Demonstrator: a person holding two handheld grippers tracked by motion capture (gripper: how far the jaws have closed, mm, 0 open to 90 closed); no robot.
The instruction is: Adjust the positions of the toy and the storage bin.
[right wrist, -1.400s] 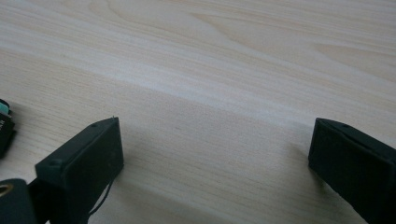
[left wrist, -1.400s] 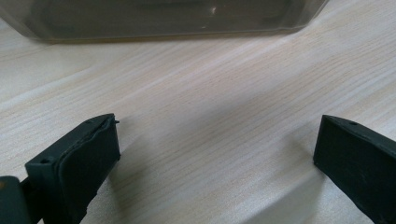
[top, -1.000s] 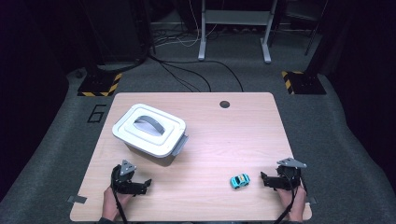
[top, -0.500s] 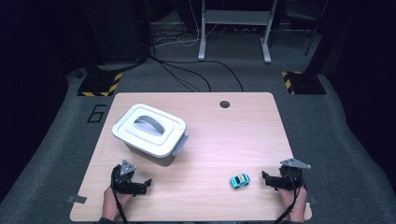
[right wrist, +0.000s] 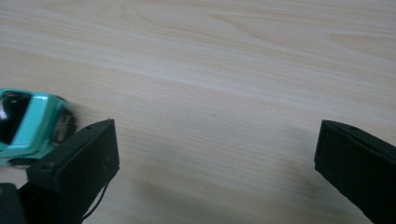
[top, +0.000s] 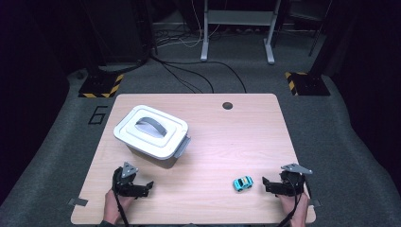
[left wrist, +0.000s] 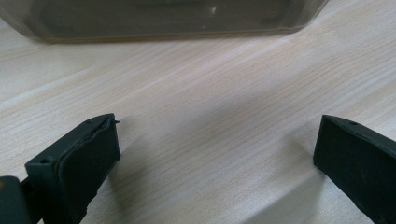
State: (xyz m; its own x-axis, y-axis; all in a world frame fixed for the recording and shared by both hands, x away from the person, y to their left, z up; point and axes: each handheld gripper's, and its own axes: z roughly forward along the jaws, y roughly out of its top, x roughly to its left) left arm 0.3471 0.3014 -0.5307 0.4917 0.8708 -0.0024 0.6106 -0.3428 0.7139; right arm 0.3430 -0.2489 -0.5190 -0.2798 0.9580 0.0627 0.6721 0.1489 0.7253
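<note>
Your right gripper (top: pixel 271 184) rests spread on the surface (top: pixel 227 142), the toy car (top: pixel 243 183) just beside it at nine o'clock. Swing the jaws to straddle the car squarely before closing; your left gripper (top: pixel 144 187) waits spread near the lidded box (top: pixel 151 132).

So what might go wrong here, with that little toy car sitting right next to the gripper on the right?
The right gripper is open, but the toy car sits outside its jaws, beside one of them, not between. Closing now would likely grab nothing, and a sideways move could nudge the car, which has wheels and might roll across the table. Also, the container has its lid on, so the car could not go in until the left gripper deals with the lid.
</note>
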